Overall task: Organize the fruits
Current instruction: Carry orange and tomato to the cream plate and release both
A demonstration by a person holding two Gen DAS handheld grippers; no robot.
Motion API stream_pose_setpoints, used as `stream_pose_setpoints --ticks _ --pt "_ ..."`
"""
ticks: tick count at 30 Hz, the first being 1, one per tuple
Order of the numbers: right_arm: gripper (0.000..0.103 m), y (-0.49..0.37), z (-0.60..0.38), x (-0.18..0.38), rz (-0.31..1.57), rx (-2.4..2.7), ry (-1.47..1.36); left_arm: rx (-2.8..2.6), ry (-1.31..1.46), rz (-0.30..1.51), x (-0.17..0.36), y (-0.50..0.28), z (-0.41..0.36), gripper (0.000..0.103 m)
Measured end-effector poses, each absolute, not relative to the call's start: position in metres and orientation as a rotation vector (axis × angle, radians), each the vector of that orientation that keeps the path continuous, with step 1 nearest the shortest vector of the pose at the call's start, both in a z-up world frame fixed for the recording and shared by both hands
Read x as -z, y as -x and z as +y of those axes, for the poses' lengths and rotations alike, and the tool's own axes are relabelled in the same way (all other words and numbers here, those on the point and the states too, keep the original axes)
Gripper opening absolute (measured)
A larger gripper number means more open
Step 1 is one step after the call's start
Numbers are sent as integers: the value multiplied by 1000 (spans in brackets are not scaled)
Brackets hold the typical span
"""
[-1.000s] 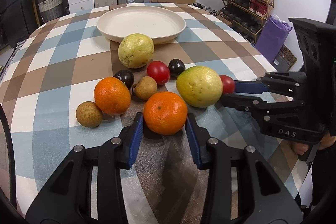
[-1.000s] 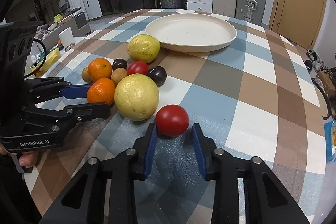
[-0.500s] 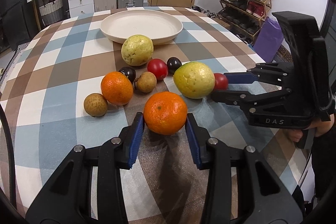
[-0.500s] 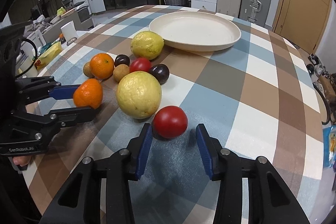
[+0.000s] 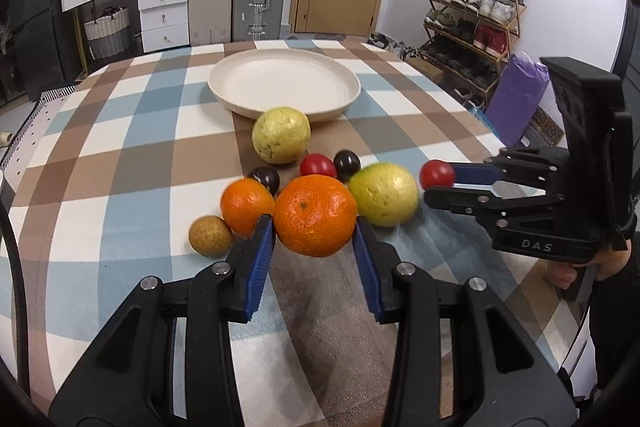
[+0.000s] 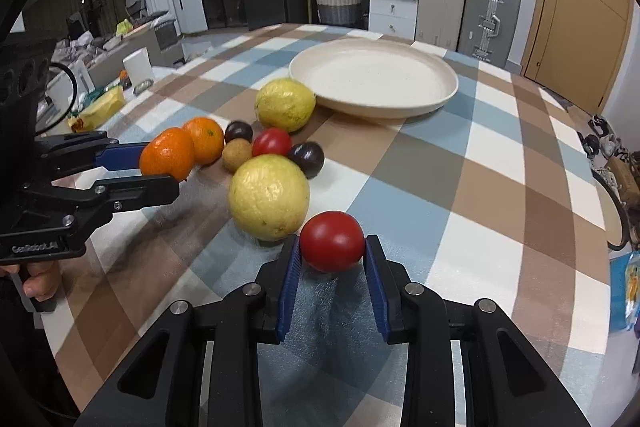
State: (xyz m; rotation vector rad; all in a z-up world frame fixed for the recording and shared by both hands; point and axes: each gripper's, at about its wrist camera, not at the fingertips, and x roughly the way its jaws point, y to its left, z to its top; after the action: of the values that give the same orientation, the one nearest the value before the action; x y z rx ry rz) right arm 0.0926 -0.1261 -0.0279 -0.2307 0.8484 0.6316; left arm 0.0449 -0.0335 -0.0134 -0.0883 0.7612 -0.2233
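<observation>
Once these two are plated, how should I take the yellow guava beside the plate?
Grip the yellow guava across its widest middle, coming from the near, open side. It is round and stands close against the plate, with small fruits crowding its lower left.

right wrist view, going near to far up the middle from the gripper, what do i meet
right gripper shut on the red tomato → big yellow fruit → dark plum → second yellow fruit → empty cream plate

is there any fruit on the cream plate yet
No, the cream plate is bare in the right wrist view, and the nearest yellow-green fruit sits on the tablecloth beside its rim.
</observation>
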Motion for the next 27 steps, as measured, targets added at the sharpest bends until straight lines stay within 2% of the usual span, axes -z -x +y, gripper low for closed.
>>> stream_pose_setpoints --ticks 13,27 --pt "32 -111 -132 -19 656 -598 35 158 107 628 -22 -77 -10 37" --pt "32 -159 -116 -20 640 -563 -19 144 114 592 -32 -148 -4 37"
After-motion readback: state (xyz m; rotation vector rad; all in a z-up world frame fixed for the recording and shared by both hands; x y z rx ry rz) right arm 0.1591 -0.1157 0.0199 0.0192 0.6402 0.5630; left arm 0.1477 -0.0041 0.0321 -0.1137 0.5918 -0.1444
